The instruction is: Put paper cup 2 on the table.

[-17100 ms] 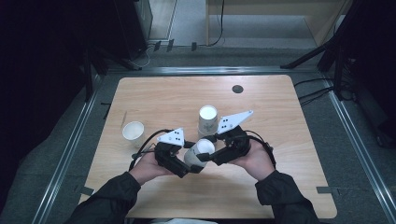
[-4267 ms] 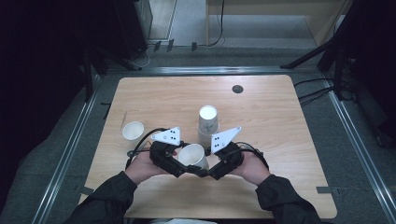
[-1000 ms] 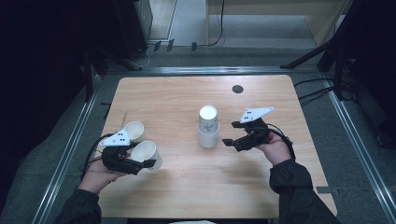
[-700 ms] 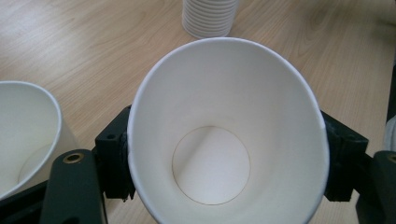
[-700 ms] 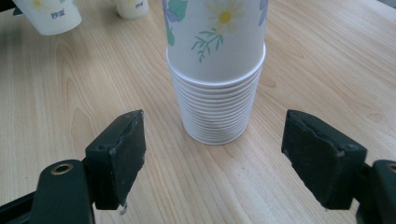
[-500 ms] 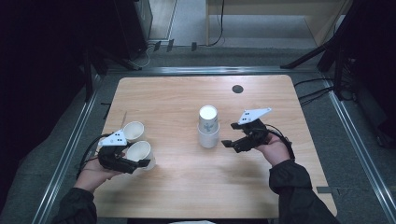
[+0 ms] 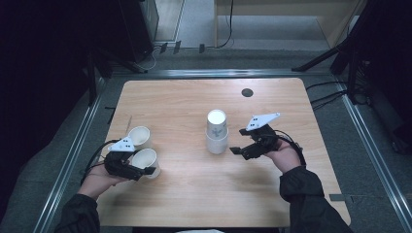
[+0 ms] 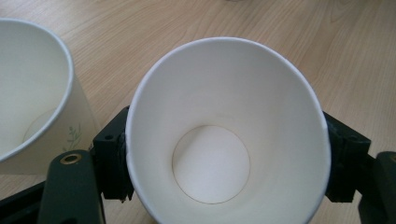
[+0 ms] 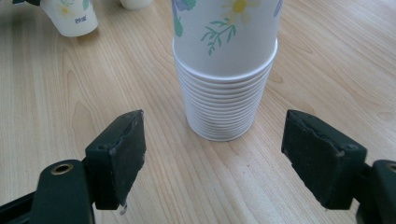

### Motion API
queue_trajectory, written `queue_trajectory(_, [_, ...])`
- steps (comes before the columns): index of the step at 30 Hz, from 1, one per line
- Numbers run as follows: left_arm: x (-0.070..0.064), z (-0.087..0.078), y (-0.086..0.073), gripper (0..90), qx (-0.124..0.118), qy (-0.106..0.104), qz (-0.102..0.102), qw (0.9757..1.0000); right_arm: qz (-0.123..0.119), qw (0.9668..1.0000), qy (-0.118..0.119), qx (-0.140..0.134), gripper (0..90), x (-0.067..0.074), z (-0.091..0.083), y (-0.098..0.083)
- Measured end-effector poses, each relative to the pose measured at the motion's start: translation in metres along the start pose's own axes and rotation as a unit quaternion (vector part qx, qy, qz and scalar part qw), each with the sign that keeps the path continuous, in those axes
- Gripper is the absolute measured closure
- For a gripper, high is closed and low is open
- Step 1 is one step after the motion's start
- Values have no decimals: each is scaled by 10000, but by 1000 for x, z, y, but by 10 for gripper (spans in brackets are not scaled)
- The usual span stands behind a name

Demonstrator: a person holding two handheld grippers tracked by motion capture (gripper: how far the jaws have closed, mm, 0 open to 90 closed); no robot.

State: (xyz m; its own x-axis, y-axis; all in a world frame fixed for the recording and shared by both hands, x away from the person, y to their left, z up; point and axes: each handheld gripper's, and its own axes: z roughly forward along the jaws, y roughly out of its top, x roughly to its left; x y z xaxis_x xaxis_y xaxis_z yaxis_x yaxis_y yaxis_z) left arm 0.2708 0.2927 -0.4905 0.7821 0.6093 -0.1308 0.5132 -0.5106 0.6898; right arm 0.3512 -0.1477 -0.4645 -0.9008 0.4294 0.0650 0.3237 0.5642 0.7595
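Paper cups are being handled on the light wooden table point(image 7: 184, 102): an upright white paper cup point(image 8: 226, 135) is bracketed at its rim by the black jaws of the left gripper point(image 7: 127, 165), which have just been opening though the pads are seen against the cup's sides, with a second white paper cup point(image 7: 139, 136) standing just beside it near the table's left edge. Near the table's middle, the upside-down stack of flower-printed paper cups point(image 9: 226, 70) is faced by the right gripper point(image 7: 250, 145), whose jaws are spread wide and empty, clear of the stack.
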Motion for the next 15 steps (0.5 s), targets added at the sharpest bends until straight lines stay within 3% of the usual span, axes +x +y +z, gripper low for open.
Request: queue_trajectory(15, [3, 3, -4, 214, 139, 130, 22, 9998, -13, 10000, 6, 37, 219, 0, 1, 0])
